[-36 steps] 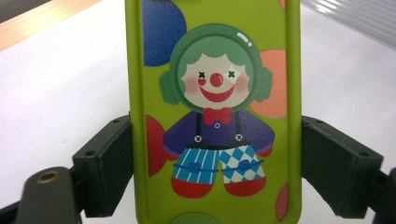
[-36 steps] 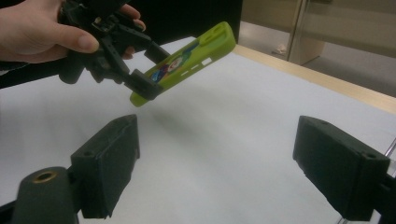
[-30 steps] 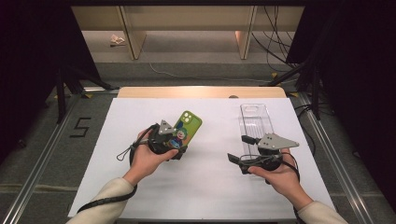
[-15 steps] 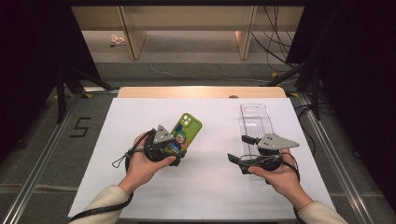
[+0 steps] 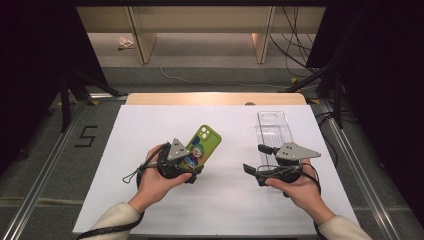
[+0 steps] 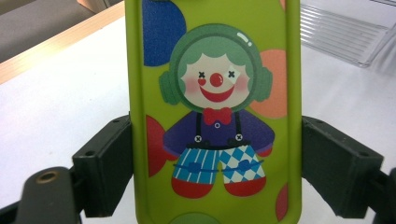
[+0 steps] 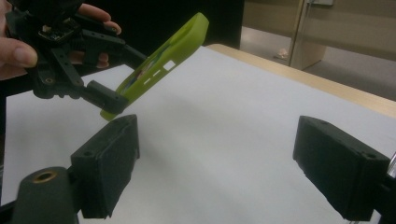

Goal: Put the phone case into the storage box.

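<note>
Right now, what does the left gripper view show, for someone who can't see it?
A green phone case with a cartoon clown on it stands clamped between the left tongs' two black pads. Behind lie the white table and a clear plastic tray.

Matt green phone case, seemingly rubbery; clear ribbed plastic tray.

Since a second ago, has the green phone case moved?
Yes. The green phone case, clamped in the left gripper, slid slightly left, away from the clear tray.
</note>
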Tool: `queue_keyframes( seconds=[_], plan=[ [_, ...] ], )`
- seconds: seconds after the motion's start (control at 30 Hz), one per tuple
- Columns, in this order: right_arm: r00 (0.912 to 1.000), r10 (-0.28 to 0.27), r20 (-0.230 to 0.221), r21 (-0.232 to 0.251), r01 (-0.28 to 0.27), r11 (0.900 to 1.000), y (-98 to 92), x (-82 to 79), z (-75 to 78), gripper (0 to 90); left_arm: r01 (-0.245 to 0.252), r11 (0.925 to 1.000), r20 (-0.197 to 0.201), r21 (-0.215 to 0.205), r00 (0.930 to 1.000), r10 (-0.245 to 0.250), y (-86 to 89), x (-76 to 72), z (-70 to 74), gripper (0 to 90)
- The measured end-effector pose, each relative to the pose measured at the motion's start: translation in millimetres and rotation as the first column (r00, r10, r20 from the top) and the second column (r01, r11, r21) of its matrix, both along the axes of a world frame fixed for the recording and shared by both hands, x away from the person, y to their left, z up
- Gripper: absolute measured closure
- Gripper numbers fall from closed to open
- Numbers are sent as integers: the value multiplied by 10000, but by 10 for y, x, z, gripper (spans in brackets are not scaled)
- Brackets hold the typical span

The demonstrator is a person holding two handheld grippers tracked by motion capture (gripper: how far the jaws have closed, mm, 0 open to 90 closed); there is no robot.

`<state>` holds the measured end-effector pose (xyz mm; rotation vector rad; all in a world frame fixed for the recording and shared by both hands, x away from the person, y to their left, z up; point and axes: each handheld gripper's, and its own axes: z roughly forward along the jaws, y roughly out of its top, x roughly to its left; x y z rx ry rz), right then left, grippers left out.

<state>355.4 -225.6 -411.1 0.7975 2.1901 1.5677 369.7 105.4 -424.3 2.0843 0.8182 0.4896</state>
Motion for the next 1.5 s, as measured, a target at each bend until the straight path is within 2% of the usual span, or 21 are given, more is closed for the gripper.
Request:
queue_keyframes(
  seconds=[0.37,0.67,1.5],
  plan=[
    [10000,-18,17,-41,18,10000,36,-1,25,75,313,9995,49,12,9995,-313,-91,-54,-4,163],
    [10000,37,-5,-32,-37,10000,97,3,30,70,606,9981,65,71,9981,-606,-164,-96,-8,163],
    [10000,53,-1,188,-53,9998,228,48,79,77,947,9953,116,222,9954,-950,-267,-152,-29,163]
  ],
)
